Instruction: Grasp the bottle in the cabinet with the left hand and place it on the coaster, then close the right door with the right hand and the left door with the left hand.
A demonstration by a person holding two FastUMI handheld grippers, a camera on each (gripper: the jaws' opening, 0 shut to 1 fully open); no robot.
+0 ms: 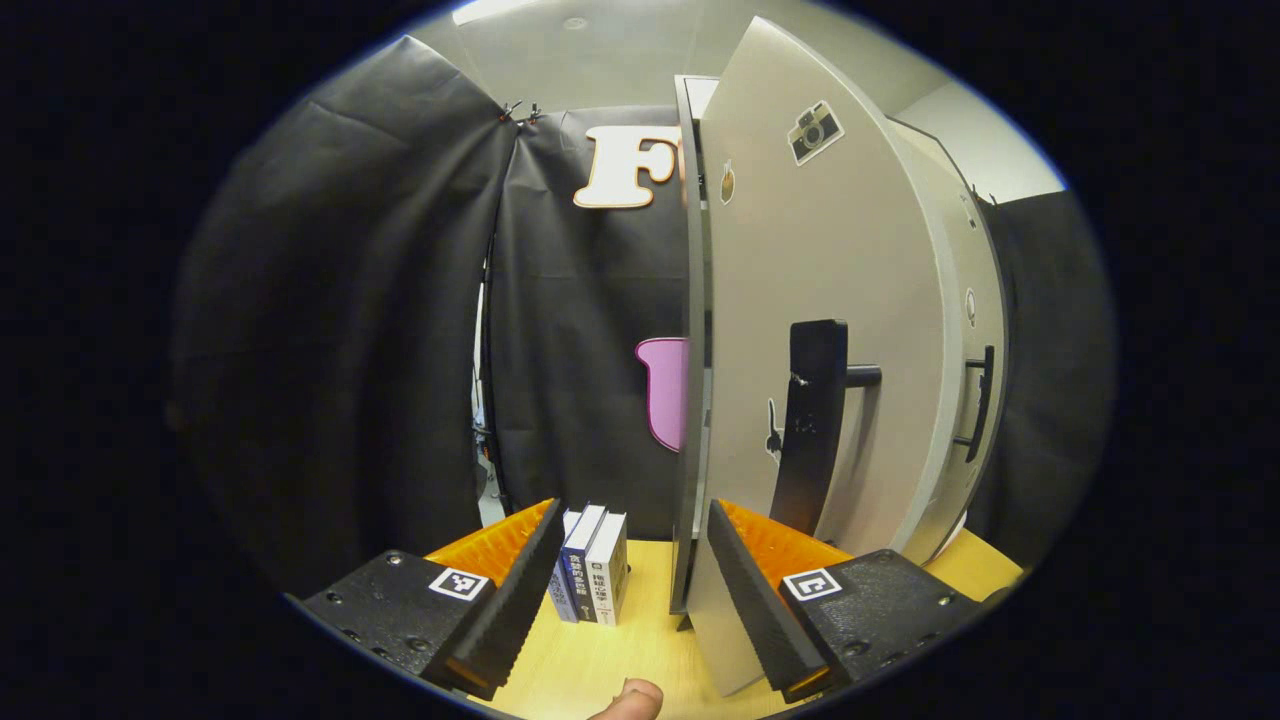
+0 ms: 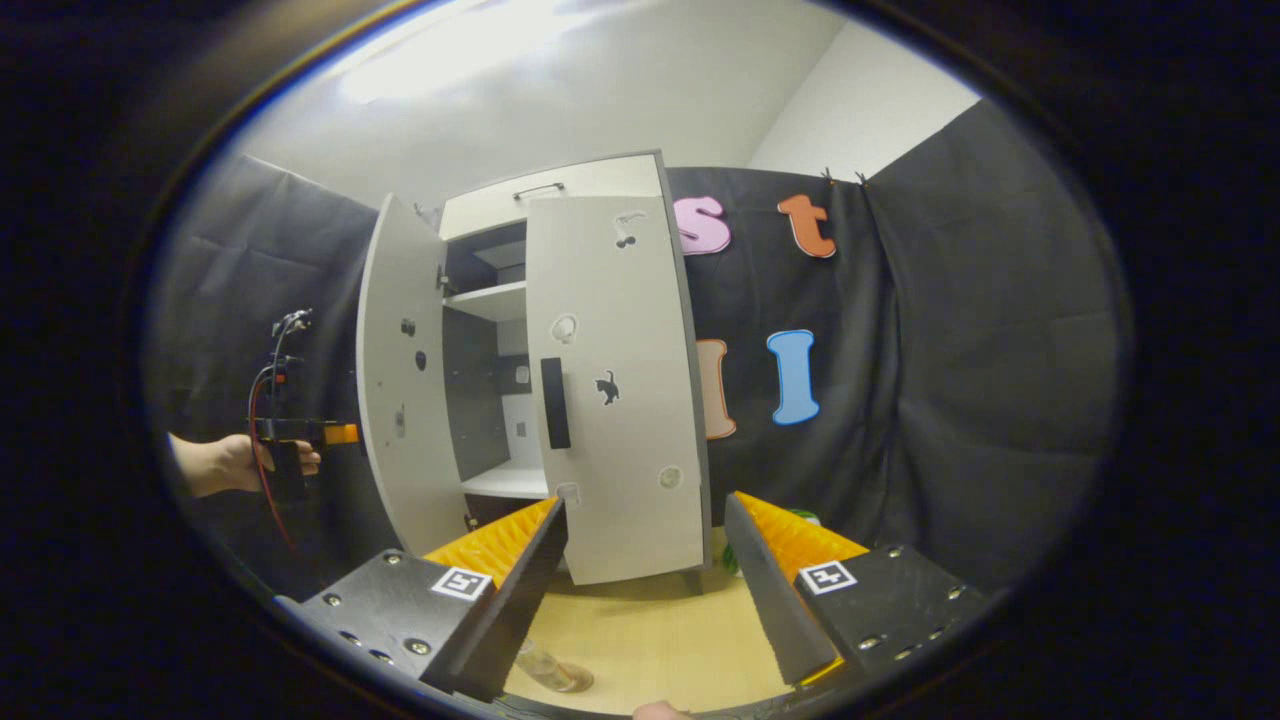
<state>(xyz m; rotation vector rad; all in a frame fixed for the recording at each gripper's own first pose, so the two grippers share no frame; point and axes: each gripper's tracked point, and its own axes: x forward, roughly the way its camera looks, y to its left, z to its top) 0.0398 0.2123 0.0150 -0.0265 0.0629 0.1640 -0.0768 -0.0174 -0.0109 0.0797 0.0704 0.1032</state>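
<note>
Left door [image 1: 820, 330] ajar, edge between parted fingers of left gripper [image 1: 635, 590]; nothing clamped. Stiff, light panel, likely swings freely: push flat near handle [image 1: 812, 425]. Right gripper [image 2: 645, 590] released. Right door [image 2: 615, 400] nearly closed. Bottle [image 2: 553, 672] at tabletop's near edge.

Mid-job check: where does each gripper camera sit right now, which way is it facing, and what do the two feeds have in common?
Left gripper view: rides the left gripper, beside the tall grey cabinet's left door, facing its black bar handle and three upright books; own open fingers and a fingertip show.
Right gripper view: rides the right gripper, in front of the cabinet, facing its part-closed right door; own open fingers show, plus the person's hand holding the left gripper.
Shared: the cabinet, both doors, wooden tabletop.
</note>
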